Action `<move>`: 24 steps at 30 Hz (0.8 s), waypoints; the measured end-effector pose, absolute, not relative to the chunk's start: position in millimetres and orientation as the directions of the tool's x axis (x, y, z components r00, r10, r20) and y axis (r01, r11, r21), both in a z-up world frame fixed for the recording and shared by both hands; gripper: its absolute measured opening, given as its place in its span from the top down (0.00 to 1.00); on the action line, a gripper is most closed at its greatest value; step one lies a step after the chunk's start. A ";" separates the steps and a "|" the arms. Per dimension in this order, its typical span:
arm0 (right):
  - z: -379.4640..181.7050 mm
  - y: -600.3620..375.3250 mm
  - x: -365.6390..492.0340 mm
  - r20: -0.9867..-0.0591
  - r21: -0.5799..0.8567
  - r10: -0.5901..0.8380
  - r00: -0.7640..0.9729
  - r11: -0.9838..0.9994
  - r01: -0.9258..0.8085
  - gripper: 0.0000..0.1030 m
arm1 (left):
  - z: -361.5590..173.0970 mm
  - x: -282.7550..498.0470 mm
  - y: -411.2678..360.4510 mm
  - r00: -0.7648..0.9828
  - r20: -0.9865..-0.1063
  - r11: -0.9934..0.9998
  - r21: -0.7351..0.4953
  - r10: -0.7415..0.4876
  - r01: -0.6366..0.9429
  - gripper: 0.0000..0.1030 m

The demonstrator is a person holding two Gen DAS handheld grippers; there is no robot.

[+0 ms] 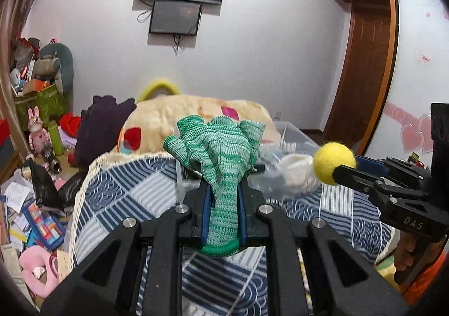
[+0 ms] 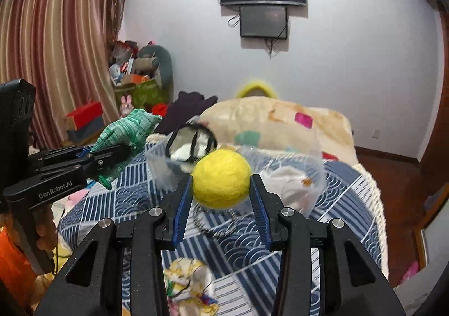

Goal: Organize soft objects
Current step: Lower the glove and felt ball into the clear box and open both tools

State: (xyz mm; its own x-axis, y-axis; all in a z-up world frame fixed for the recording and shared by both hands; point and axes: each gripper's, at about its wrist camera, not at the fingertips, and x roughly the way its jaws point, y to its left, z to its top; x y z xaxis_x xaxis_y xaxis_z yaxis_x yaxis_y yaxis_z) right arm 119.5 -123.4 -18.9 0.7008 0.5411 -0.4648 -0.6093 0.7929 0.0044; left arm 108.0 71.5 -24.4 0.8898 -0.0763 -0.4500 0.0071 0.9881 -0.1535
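Both hands loaded, clear bin ahead on the bed.

Left wrist view: the left hand-held gripper (image 1: 224,195) pinches a green knit glove (image 1: 219,153) by its cuff, fingers flopping forward, probably to drop cleanly into the clear plastic bin (image 1: 291,133).
Right wrist view: the right hand-held gripper (image 2: 221,189) squeezes a yellow felt ball (image 2: 221,178) just before that bin (image 2: 317,173), which holds white cloth and a black-strapped item.

Right claw (image 2: 221,189) clamping yellow felt ball (image 2: 221,178), left claw (image 2: 123,151) gripping green glove (image 2: 126,130)
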 end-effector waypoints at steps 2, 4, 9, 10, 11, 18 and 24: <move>-15.3 -125.3 122.7 -0.452 0.005 0.537 0.712 0.800 -0.600 0.63 | -20.9 112.7 70.9 0.894 -0.442 0.989 -0.150 -0.073 0.007 0.85; -13.0 -127.3 126.1 -0.442 0.008 0.533 0.722 0.807 -0.591 0.63 | -18.4 119.1 70.4 0.895 -0.441 0.990 -0.144 -0.071 0.008 0.84; -7.0 -132.5 139.7 -0.426 0.044 0.540 0.726 0.814 -0.579 0.63 | -14.5 133.5 69.3 0.895 -0.438 0.989 -0.148 -0.080 0.015 0.85; -6.1 -133.0 142.9 -0.423 0.046 0.535 0.731 0.819 -0.572 0.63 | -14.1 136.3 69.7 0.896 -0.437 0.988 -0.151 -0.082 0.017 0.84; -5.1 -133.2 144.2 -0.421 0.048 0.533 0.734 0.821 -0.569 0.63 | -13.5 140.5 69.6 0.896 -0.436 0.988 -0.154 -0.085 0.019 0.84; -6.0 -131.3 162.4 -0.423 0.053 0.511 0.748 0.838 -0.542 0.63 | -18.8 163.9 65.2 0.885 -0.453 0.986 -0.162 -0.108 0.038 0.84; -14.7 -126.3 176.9 -0.457 0.052 0.487 0.744 0.850 -0.524 0.63 | -31.2 191.7 63.0 0.859 -0.493 0.983 -0.177 -0.135 0.053 0.85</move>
